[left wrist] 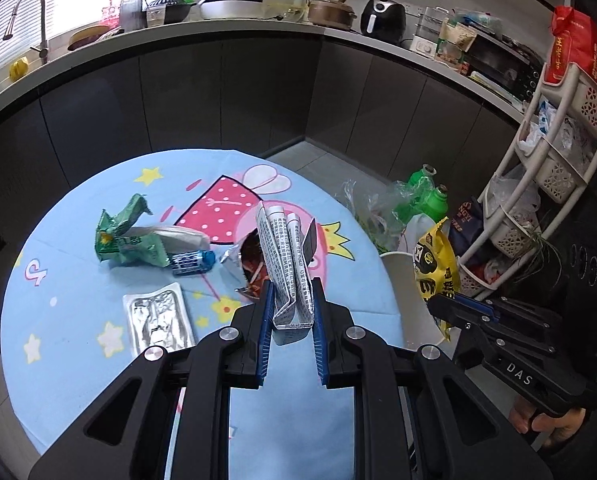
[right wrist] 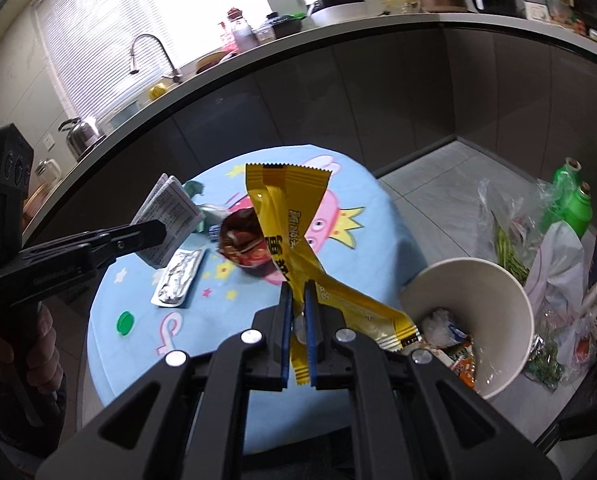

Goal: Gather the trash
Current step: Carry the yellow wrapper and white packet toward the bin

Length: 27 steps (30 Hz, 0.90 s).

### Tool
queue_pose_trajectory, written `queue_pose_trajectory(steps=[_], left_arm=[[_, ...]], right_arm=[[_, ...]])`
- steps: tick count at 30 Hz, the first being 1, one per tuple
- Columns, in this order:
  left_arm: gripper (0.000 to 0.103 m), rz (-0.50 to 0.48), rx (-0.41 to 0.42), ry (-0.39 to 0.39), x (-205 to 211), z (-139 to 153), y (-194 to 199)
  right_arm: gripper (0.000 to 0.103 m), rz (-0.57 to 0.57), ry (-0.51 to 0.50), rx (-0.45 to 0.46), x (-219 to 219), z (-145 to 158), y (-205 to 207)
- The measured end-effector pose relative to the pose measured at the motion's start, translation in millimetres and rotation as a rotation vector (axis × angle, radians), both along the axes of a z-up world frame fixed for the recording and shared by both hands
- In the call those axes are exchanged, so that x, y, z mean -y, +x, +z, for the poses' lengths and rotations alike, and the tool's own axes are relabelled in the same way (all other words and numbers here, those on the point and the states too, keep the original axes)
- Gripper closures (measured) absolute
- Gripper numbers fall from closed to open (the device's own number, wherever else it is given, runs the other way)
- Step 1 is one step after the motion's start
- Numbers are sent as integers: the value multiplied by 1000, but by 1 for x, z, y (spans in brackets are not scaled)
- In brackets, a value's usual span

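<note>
The left gripper (left wrist: 292, 300) pinched a folded leaflet (left wrist: 284, 264) above the table (left wrist: 78, 320), while the right gripper (right wrist: 297, 300) clamped a yellow wrapper (right wrist: 294, 220) at nine o'clock of the bin (right wrist: 510, 308).

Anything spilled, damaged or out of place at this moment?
Nothing spilled. The torn red snack bag lies open on the blue table, and the green cap sits alone near its edge. Both are uncollected trash rather than faults.
</note>
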<state>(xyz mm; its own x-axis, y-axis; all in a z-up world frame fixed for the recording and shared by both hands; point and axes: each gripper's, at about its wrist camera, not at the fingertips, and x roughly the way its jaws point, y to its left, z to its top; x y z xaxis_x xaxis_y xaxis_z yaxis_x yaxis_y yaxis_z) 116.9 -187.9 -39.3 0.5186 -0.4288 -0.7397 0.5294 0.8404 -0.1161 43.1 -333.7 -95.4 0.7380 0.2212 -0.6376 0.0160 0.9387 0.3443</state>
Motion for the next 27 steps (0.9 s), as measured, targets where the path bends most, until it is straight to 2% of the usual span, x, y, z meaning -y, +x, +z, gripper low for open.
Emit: queue_pose_trajectory(steps=[13,27], left_arm=[[86,-112,-25,36,79,-14,2],[86,-183,-57,50,135,-32,7]], right_arm=[[95,-171,70,-65,78,-48,-16],[92,-242,130,-176,116,-114,-8]])
